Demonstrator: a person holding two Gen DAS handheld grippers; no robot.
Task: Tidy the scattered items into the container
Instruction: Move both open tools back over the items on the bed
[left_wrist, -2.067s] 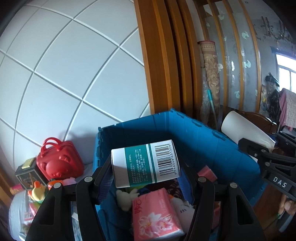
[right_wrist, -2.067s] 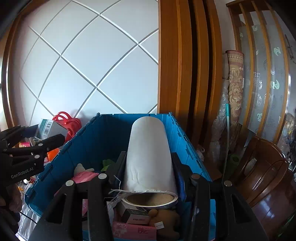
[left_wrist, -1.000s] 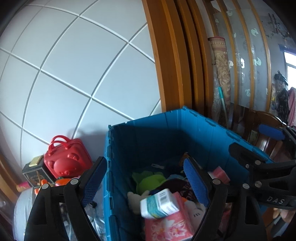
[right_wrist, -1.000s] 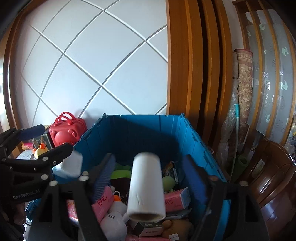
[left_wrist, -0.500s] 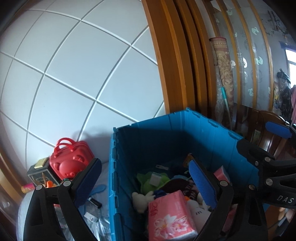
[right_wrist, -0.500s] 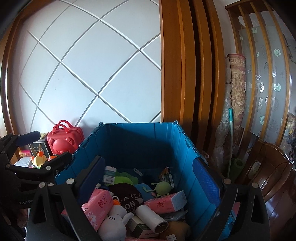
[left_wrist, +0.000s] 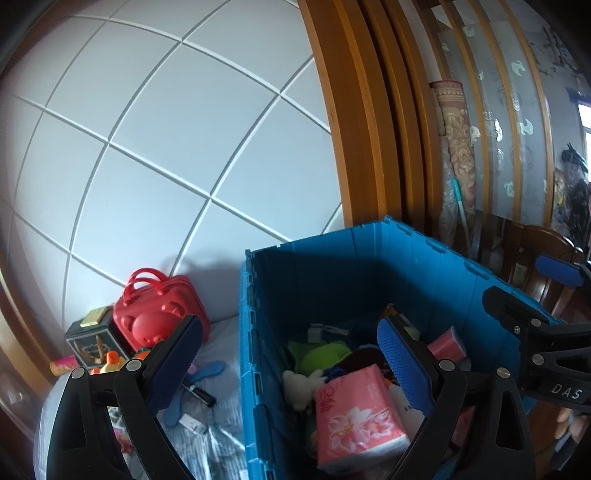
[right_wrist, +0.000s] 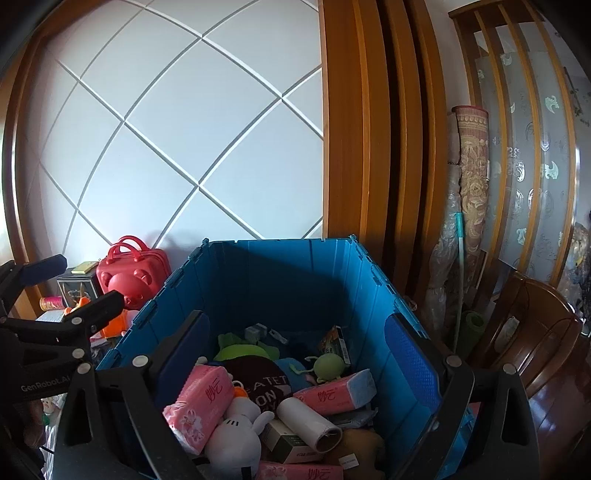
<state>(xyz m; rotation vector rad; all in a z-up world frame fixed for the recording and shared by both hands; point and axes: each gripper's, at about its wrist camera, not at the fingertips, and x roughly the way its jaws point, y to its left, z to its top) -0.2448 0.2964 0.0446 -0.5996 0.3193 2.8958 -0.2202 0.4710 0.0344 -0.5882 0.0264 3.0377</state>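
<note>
The blue crate (left_wrist: 369, 258) (right_wrist: 280, 266) stands against the white panelled wall, holding several items. My left gripper (left_wrist: 290, 358) is open and empty, its pads either side of the crate's left wall. My right gripper (right_wrist: 299, 354) is open and empty over the crate. Inside lie a pink tissue pack (left_wrist: 358, 413) (right_wrist: 199, 402), a white paper roll (right_wrist: 308, 419), a white plush (right_wrist: 232, 439), green toys and small boxes. Left of the crate stand a red bear case (left_wrist: 159, 317) (right_wrist: 129, 273), a black box (left_wrist: 92, 339) and an orange toy (left_wrist: 110, 360).
A black marker (left_wrist: 199, 393) and a blue flat item (left_wrist: 207, 369) lie on the striped cloth left of the crate. A wooden door frame (right_wrist: 354, 147), a rolled mat (right_wrist: 472, 184) and a dark wooden chair (right_wrist: 535, 332) stand to the right.
The left gripper let go of the green-and-white box and the right let go of the white roll. Both fell into the crate, and both grippers now stand wide and empty.
</note>
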